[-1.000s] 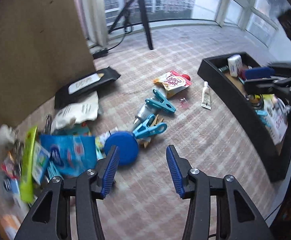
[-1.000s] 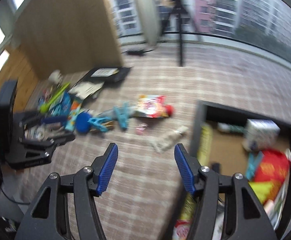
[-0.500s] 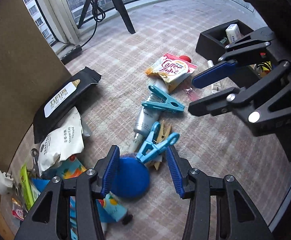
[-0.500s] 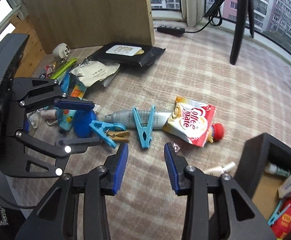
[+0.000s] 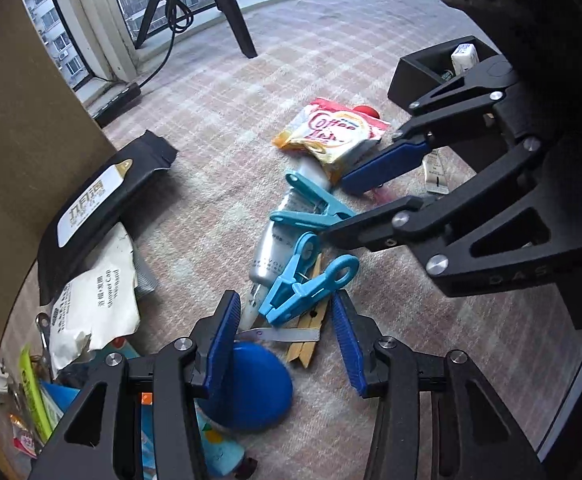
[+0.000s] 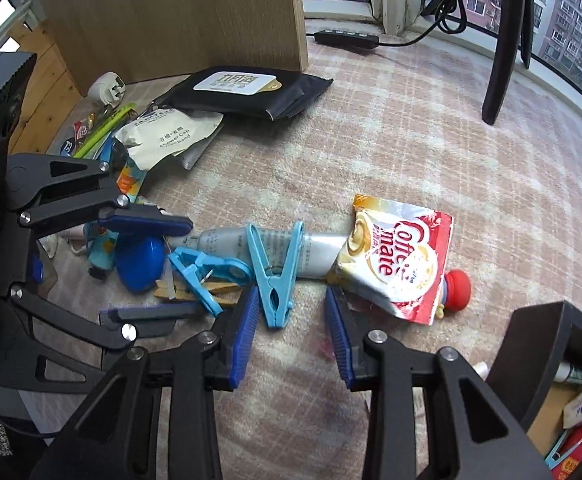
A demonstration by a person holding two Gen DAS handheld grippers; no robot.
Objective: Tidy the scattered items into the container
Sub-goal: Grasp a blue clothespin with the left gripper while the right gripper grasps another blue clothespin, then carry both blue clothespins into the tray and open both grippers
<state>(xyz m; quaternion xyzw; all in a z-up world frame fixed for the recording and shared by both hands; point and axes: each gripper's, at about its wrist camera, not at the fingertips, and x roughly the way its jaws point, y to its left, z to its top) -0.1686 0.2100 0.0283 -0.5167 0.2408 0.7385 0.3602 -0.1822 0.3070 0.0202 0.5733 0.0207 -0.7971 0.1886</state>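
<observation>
Both grippers sit low over the checked cloth with their fingers spread and nothing between them. The left gripper brackets the near blue clothespin, which lies crossed over a wooden clothespin and a strip of white tape beside the blue round lid. The right gripper straddles the tail of the other blue clothespin, which rests across the silver tube just beside the Coffee-mate pouch. The black container stands at the right edge of the right wrist view, already holding a white carton and some packets; it is near the pouch but well apart from the left-hand pile. As I judge it, the main risk is crowding: the 2 grippers work almost touching, so closing or lifting one could knock the other. The left fingers could also catch the wooden clothespin or the tape along with the blue one and drop the extra on the way. On the right, the pin sits on a round tube, so a squeeze may roll the tube and twist the pin out, or the right-hand finger may snag the pouch edge.
</observation>
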